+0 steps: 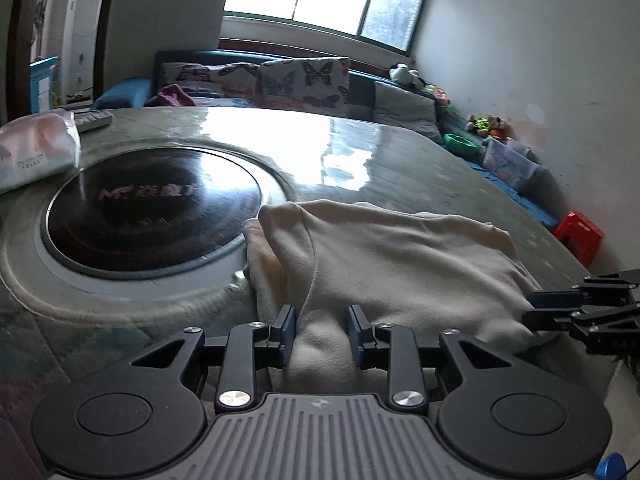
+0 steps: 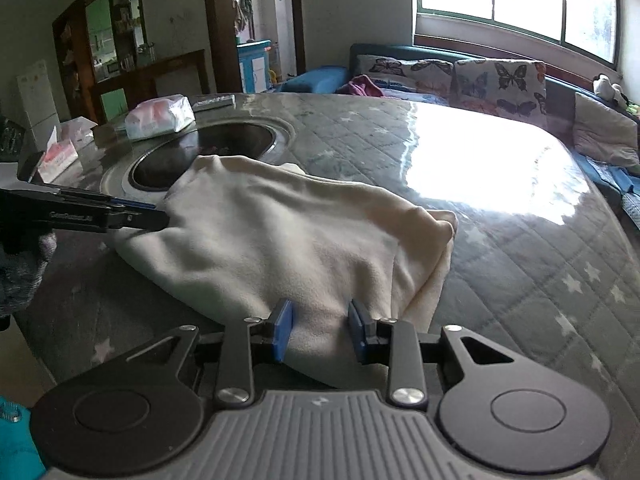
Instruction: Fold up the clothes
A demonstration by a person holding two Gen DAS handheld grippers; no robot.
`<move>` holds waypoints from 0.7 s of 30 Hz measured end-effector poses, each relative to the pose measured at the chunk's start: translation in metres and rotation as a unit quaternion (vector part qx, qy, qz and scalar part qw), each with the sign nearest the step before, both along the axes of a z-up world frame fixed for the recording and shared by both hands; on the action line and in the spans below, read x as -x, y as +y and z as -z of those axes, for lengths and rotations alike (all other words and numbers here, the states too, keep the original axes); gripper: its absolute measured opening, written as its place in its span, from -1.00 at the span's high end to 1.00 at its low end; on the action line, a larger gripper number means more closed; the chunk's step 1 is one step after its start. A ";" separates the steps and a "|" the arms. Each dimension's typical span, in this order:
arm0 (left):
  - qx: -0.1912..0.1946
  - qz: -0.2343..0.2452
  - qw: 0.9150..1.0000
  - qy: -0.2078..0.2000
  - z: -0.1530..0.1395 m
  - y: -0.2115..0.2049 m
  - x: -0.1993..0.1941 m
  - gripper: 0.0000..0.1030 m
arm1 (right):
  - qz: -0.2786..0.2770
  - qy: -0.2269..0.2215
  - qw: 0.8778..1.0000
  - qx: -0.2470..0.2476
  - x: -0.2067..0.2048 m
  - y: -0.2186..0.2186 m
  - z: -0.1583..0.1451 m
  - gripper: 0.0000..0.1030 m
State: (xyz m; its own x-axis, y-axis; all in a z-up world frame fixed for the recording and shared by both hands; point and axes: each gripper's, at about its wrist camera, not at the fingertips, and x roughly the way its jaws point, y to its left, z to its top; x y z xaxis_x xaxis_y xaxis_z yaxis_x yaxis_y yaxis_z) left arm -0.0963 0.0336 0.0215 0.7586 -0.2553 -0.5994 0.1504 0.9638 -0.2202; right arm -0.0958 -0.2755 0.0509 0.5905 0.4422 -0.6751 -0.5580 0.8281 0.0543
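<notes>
On the glossy quilted table point(image 2: 500, 240), just beside the round black hob point(image 1: 152, 208) set into it, lies a cream garment point(image 1: 400, 256) — bunched and partly folded, its near edge reaching both grippers. Left gripper point(image 1: 322, 330) has a ridge of the cloth between its blue pads, jaws narrow and pressing it. Right gripper point(image 2: 320, 328) pinches another fold of the same edge the same way — narrow, cloth filling the gap. Behind the hob rests a plastic-wrapped pack point(image 1: 36, 148); a sofa with butterfly cushions point(image 2: 496, 76) stands under the window.
</notes>
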 end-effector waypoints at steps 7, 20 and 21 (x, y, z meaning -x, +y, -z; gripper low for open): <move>-0.010 0.006 1.000 -0.007 -0.007 0.001 0.004 0.36 | 0.013 0.010 1.000 -0.002 0.009 -0.011 -0.008 0.43; -0.032 0.043 0.998 -0.037 -0.017 -0.028 -0.006 0.36 | 0.062 -0.005 0.998 -0.032 -0.059 -0.013 -0.014 0.44; -0.037 0.046 0.998 -0.035 -0.015 -0.031 -0.008 0.36 | 0.064 -0.003 0.997 -0.033 -0.064 -0.013 -0.011 0.44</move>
State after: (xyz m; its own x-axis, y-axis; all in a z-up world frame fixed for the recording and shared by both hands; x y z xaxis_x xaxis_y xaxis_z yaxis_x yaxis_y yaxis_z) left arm -0.0882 0.0028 0.0362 0.7752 -0.2823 -0.5652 0.2511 0.9586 -0.1343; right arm -0.0316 -0.2882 0.0623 0.6479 0.4070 -0.6438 -0.4492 0.8868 0.1085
